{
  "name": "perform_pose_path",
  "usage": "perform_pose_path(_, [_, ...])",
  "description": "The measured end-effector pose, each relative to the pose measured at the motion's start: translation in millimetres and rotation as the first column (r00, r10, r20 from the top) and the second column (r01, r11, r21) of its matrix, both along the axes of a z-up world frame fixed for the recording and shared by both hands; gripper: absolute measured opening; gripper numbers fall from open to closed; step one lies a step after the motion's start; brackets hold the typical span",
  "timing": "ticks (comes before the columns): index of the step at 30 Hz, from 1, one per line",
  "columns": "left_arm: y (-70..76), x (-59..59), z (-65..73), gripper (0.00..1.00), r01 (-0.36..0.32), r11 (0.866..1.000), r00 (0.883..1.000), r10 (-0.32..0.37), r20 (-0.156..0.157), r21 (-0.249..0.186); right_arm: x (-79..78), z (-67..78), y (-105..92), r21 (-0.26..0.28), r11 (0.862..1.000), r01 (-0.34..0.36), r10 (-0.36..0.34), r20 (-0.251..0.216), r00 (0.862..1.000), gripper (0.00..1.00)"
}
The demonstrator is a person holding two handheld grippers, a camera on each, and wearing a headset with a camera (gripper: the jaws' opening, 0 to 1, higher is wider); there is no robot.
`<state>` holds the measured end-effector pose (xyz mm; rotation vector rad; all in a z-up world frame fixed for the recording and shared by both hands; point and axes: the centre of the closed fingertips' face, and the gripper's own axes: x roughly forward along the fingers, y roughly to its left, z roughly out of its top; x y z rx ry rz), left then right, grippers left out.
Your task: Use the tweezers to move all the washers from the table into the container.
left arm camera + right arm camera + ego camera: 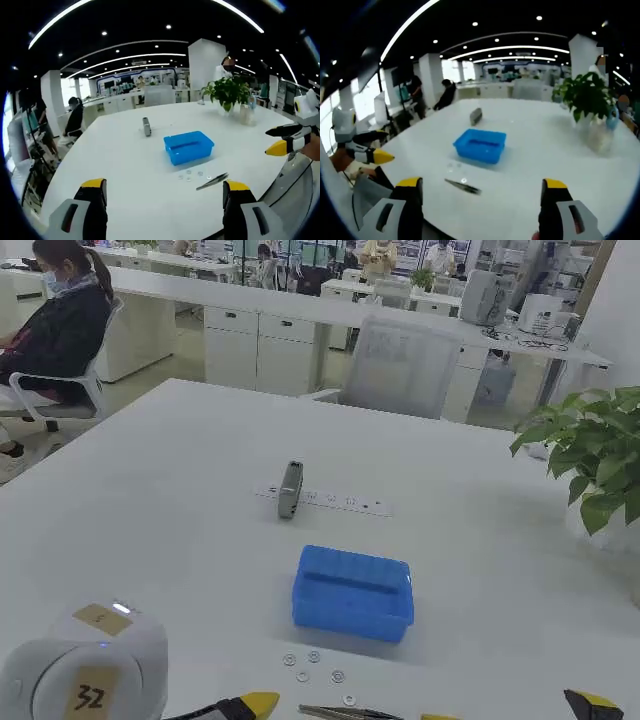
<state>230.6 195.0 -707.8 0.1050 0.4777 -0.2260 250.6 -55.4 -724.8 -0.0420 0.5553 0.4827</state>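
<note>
Washers lie loose on the bench close to its near edge, between the blue container and the tweezers, which rest flat right at that edge. The container sits nearer the bench's middle, just beyond the washers. Behind it a power strip carries a grey block. Left claw and right claw both stand wide, gripping nothing, either side of the tweezers.

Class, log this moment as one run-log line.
left gripper: open; right gripper: open; slim metal tweezers: on white table; small metal washers: beside blue plastic container
</note>
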Motion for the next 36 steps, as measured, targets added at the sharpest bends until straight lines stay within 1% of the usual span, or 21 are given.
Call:
perform_pose_path(6, [1.9, 0.6, 0.8, 0.99, -0.005, 1.000, 1.000, 0.005, -0.001, -0.001, 0.5, -0.9, 0.3, -0.013, 1.000, -0.002, 0.002, 0.003, 1.000, 0.97])
perform_pose_path(12, [2.9, 0.1, -1.3, 0.99, -0.008, 1.000, 1.000, 0.008, -0.007, 0.001, 0.2, -0.3, -0.2, -0.009, 1.000, 0.002, -0.002, 0.014, 1.000, 0.99])
perform_pose_path(16, [2.5, -0.3, -2.7, 0.99, -0.007, 1.000, 1.000, 0.007, -0.011, 0.004, -0.3, -2.7, -2.0, -0.029, 1.000, 0.004, -0.003, 0.010, 1.000, 0.99])
perform_pose_path(23, [1.9, -0.6, -5.0, 0.99, -0.002, 1.000, 1.000, 0.002, -0.019, 0.006, 0.7, -5.3, -1.7, -0.029, 1.000, 0.003, -0.003, 0.003, 1.000, 0.99])
perform_pose_path(28, [1.8, 1.2, -6.2, 0.99, 0.005, 1.000, 1.000, -0.005, -0.023, 0.012, -0.7, -5.5, 0.4, -0.030, 1.000, 0.004, -0.004, -0.003, 1.000, 0.99])
perform_pose_path(36, [-1.7, 4.1, -8.2, 0.99, 0.023, 1.000, 0.999, -0.022, -0.031, 0.018, 3.3, -7.9, -3.4, -0.029, 0.999, 0.012, -0.013, -0.012, 1.000, 0.98])
